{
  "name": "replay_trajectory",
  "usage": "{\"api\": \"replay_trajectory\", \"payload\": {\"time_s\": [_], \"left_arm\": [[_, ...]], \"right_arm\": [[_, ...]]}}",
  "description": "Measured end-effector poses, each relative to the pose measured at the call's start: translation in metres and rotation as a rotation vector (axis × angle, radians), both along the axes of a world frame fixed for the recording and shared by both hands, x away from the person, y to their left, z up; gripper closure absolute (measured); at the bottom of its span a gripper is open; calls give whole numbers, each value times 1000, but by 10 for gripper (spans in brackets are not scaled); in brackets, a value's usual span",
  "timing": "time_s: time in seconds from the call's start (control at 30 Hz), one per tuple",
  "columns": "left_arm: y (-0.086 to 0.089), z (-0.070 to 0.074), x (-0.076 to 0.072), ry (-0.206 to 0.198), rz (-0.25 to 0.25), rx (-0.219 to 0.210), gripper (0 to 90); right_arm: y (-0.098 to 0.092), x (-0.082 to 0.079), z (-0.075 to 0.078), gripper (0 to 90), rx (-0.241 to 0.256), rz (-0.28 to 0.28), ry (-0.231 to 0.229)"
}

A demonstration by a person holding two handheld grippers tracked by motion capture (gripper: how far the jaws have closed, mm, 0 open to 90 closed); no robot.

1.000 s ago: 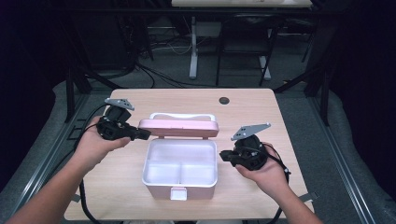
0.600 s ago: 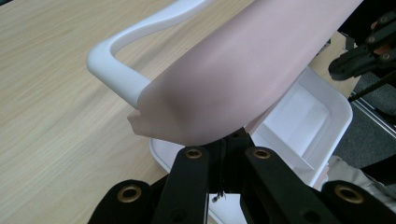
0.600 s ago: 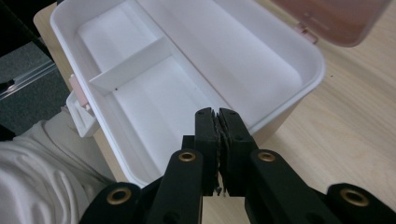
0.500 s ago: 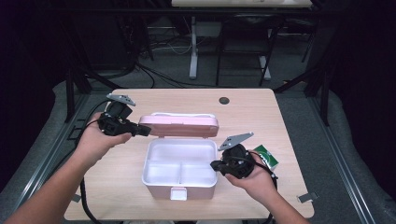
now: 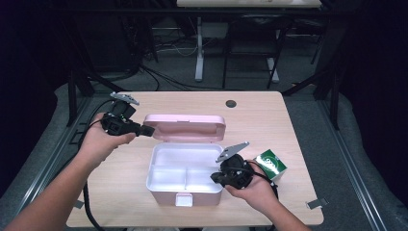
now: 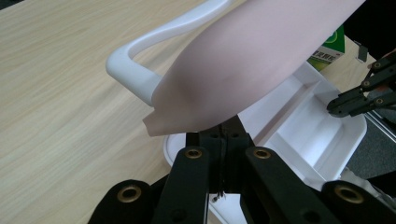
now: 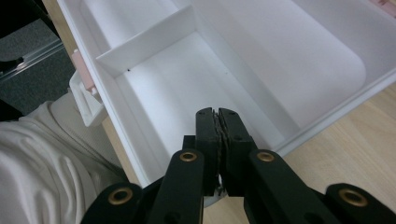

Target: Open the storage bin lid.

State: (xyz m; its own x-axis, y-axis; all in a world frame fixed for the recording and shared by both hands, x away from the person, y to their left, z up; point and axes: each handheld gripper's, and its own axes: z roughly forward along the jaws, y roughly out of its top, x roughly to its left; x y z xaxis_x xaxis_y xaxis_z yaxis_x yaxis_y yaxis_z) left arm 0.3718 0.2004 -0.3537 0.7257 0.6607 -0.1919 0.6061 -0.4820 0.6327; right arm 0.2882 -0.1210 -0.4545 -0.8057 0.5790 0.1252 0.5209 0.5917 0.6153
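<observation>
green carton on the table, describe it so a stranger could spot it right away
Start at the open pink box in the middle of the wooden table. Just right of it, behind the right claw, lies the green carton, small, with white markings, the table's sole green item.

Over the last second the right gripper has moved from the table off the box's right side, in toward the box. It now hangs over the box's right front compartment, jaws pressed together with nothing between them. That move uncovered a green carton, which lies on the table just right of the box, beside the right hand. The left gripper has shifted only a little, toward the left end of the box's lid.
</observation>
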Motion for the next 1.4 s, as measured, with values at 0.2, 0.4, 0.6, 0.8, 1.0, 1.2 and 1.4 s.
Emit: {"api": "replay_trajectory", "payload": {"time_s": [0.2, 0.4, 0.6, 0.8, 1.0, 1.2, 1.4], "left_arm": [[-2, -2, 4, 5, 7, 5, 900], [-4, -2, 8, 3, 14, 7, 899], [-6, -3, 10, 6, 18, 13, 899], [-6, -3, 12, 10, 22, 15, 898], [-6, -5, 14, 10, 27, 20, 897], [-3, -6, 17, 19, 46, 36, 894], [-1, -11, 17, 43, 93, 108, 893]], "right_arm": [[4, -2, -4, 886, -15, 21, 7], [4, -2, -5, 900, -15, 30, 7], [4, -3, -5, 900, -15, 36, 3], [2, -3, -5, 900, -16, 39, 4], [1, -4, -6, 900, -19, 35, 14], [4, -6, -9, 896, -25, 47, 19], [4, -5, -9, 895, -23, 46, 19]]}}
